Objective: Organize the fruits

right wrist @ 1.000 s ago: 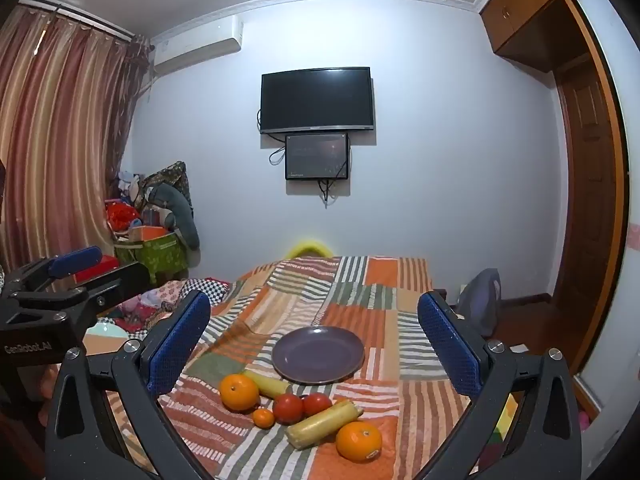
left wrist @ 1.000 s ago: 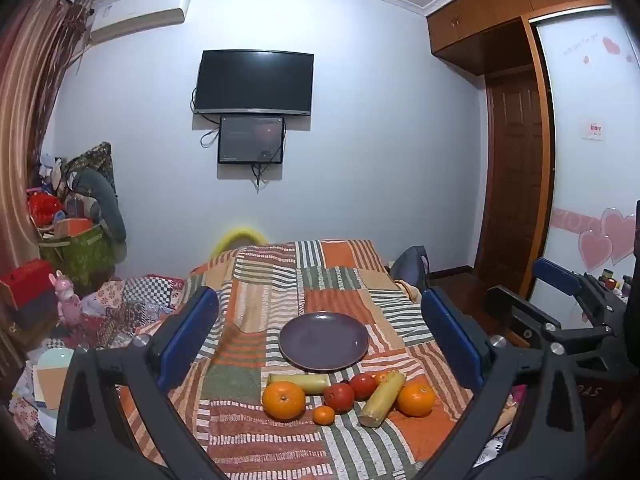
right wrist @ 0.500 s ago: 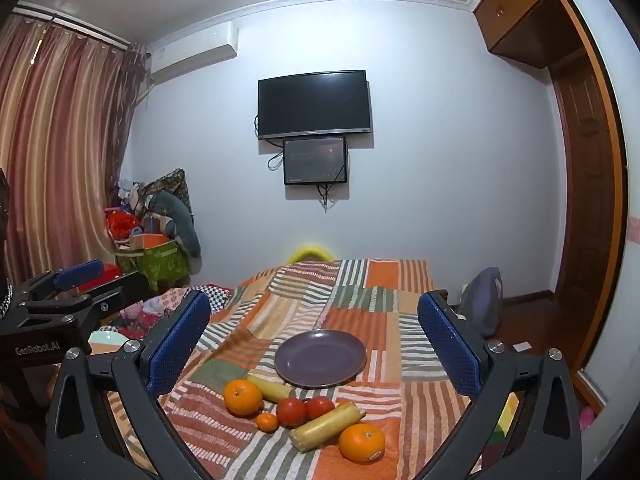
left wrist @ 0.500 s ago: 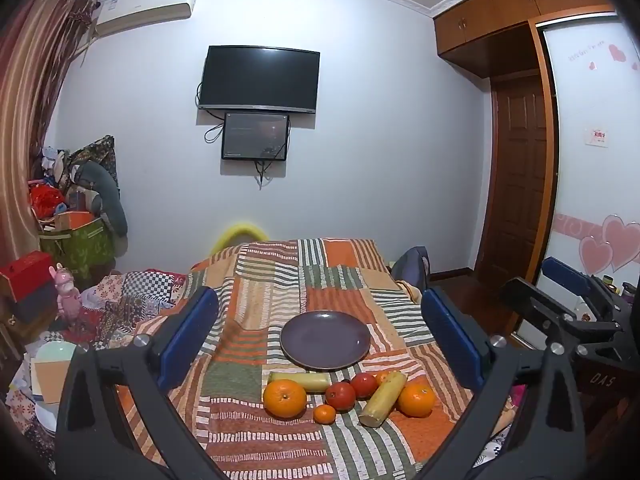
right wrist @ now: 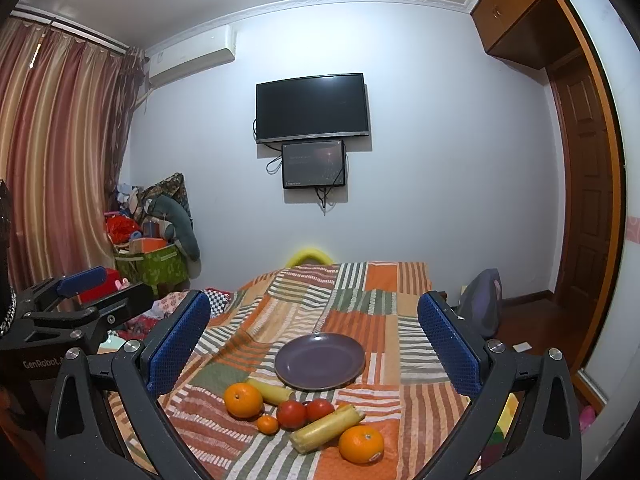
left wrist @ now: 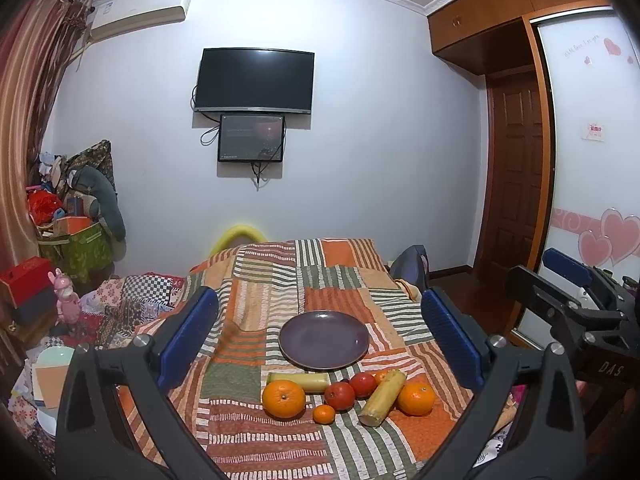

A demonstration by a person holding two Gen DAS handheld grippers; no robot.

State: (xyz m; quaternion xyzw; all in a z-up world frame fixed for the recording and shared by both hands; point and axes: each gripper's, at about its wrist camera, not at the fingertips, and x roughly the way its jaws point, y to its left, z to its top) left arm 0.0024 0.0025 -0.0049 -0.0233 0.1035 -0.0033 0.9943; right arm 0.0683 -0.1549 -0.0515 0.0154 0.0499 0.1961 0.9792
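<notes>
We hold the left tool [left wrist: 320, 340] and right tool [right wrist: 314, 338] level above the bed [left wrist: 280, 280], both spread wide with nothing held. The fruits [left wrist: 340, 394] lie in a cluster just before the purple plate [left wrist: 324, 340]. The tools read "GenRobot" and "DAS".

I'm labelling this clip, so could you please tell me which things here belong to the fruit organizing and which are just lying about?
Belongs to the job:
purple plate
two large oranges
small tangerine
two red tomatoes
two yellow corn cobs

Just lying about:
wall TV
pink rabbit toy
green storage box
</notes>
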